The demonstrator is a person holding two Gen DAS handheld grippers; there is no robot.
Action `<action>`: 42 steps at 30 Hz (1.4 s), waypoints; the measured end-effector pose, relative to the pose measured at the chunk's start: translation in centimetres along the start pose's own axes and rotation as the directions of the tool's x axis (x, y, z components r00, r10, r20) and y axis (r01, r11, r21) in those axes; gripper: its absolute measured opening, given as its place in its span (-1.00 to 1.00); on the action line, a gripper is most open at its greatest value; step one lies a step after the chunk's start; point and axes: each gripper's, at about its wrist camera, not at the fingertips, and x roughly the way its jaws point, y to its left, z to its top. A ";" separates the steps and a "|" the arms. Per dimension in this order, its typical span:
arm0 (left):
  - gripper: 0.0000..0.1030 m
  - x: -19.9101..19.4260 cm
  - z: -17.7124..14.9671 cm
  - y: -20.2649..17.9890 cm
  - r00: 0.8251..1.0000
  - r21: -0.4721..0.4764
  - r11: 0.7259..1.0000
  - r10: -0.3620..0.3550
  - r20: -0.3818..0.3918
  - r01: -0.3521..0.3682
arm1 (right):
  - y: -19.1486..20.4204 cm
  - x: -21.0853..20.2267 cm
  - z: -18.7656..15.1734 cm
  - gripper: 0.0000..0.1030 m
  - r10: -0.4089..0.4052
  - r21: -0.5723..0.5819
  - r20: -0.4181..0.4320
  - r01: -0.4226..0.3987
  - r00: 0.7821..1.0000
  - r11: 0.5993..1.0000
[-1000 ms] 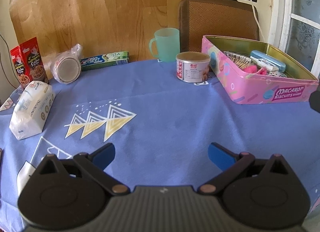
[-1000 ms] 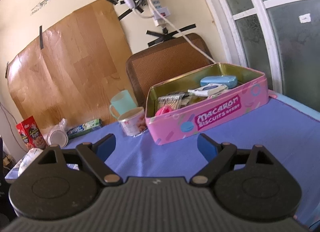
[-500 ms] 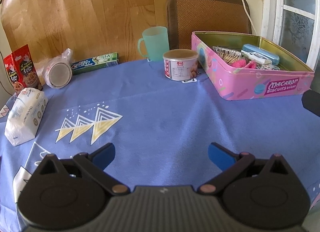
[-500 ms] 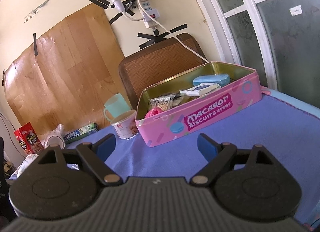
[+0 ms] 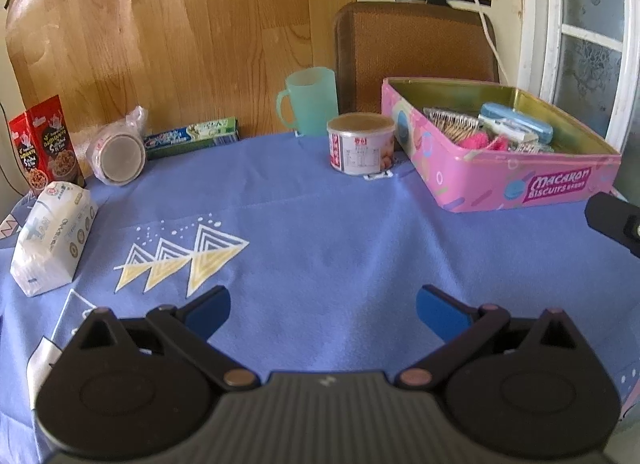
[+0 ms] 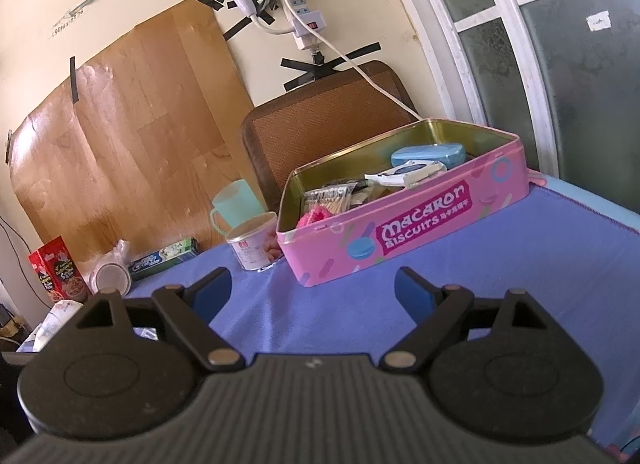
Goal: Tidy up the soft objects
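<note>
Both the left gripper (image 5: 323, 306) and right gripper (image 6: 313, 288) hover with fingers apart, holding nothing; one tissue pack (image 5: 52, 238) lies at the blue tablecloth's (image 5: 320, 232) left edge. One pink biscuit tin (image 5: 516, 179) sits far right; one green mug (image 5: 310, 99) and one can (image 5: 361, 148) stand beside it.

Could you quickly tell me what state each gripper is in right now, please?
Left gripper: open, nothing between its fingers, above the blue cloth.
Right gripper: open, holding nothing, pointed toward the pink tin.
</note>
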 end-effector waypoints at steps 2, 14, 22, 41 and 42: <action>1.00 -0.2 0.0 0.1 1.000 -0.003 1.000 0.002 0.009 -0.002 | 0.2 0.0 0.1 0.76 0.001 -0.010 0.002 -0.001 1.000 1.000; 1.00 -0.6 -0.4 1.1 1.000 -0.014 1.000 0.003 0.013 -0.003 | 1.7 -0.4 -0.3 0.76 0.011 -0.056 0.002 -0.011 1.000 0.998; 1.00 -0.7 -0.5 0.9 1.000 -0.012 1.000 0.011 0.004 -0.011 | 1.2 -0.7 -0.3 0.76 0.008 -0.043 0.011 -0.008 1.000 0.999; 1.00 0.0 -0.2 -1.9 1.000 0.030 1.000 -0.004 -0.020 0.005 | -1.5 -0.6 -0.4 0.76 -0.006 0.022 0.019 0.006 1.000 1.000; 1.00 0.1 -0.2 -1.9 1.000 0.028 1.000 -0.009 -0.021 0.009 | -1.5 -0.6 -0.5 0.76 -0.006 0.022 0.018 0.006 1.000 1.000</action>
